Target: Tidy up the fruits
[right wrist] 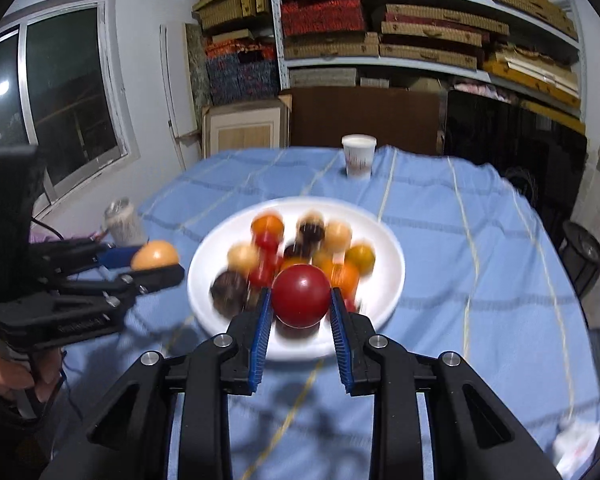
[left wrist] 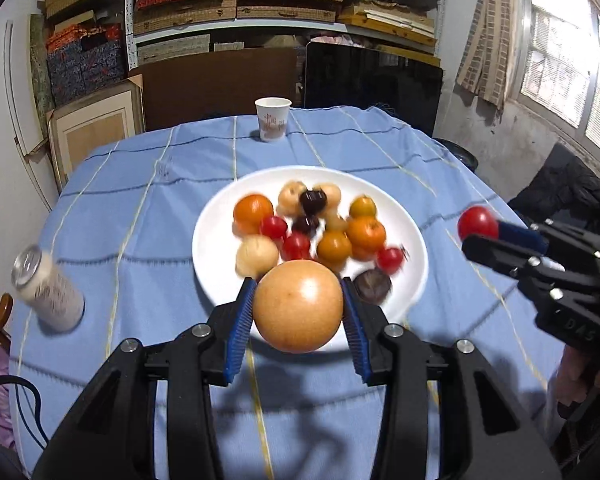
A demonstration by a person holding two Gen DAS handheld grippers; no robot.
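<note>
Cloth of blue check (left wrist: 148, 216) is seen covering the table, with a tilted can (left wrist: 46, 288) at its left edge. A large tan-orange fruit (left wrist: 299, 306) is clamped in the left gripper (left wrist: 299, 312) above the near rim of the white plate (left wrist: 216, 236), which is piled with small fruits (left wrist: 312, 224). A red tomato (right wrist: 300, 295) is held by the right gripper (right wrist: 300, 308), above the plate's near side.

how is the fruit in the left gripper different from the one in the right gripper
The left gripper holds a pale orange-tan fruit; the right gripper holds a deep red tomato-like fruit. In the left wrist view, the tan fruit looks clearly larger than the red one. Both are round, smooth, glossy, and clamped between blue fingers near the white plate.
</note>
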